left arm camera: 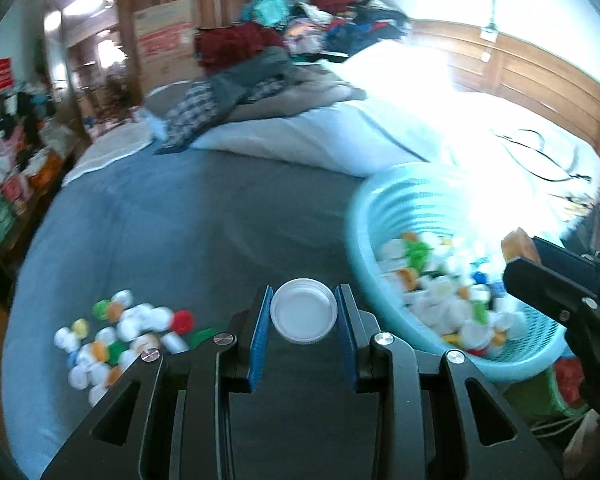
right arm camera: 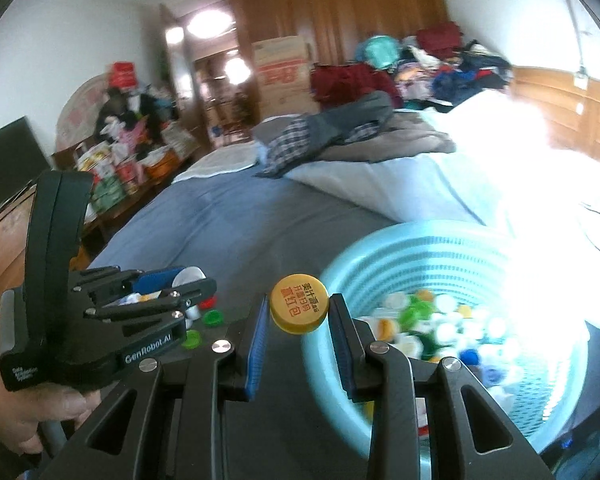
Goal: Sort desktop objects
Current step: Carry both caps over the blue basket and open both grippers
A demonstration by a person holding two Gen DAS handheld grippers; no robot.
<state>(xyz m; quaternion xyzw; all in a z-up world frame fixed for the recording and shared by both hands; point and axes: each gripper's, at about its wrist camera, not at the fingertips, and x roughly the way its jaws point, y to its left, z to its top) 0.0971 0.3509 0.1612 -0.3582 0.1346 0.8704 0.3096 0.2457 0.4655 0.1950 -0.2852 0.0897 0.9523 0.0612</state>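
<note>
Bottle caps stay secure only if the left gripper point(left arm camera: 303, 312), clamped on a white cap point(left arm camera: 304, 311), and the right gripper point(right arm camera: 299, 310), clamped on a yellow cap point(right arm camera: 299, 309), release squarely above the turquoise basket point(right arm camera: 384, 248).

White cap point(left arm camera: 304, 311) and yellow printed cap point(right arm camera: 298, 303) held aloft near the cap-filled blue basket point(right arm camera: 380, 256).

A lived-in home bedroom: a wide bed point(left arm camera: 180, 216) under a grey-blue cover fills the centre, its wooden headboard point(left arm camera: 540, 80) at two o'clock. Clothes point(left arm camera: 300, 28) lie heaped at twelve o'clock before a tall wooden wardrobe point(right arm camera: 332, 8); a cluttered dresser point(left arm camera: 8, 184) stands at nine o'clock.
</note>
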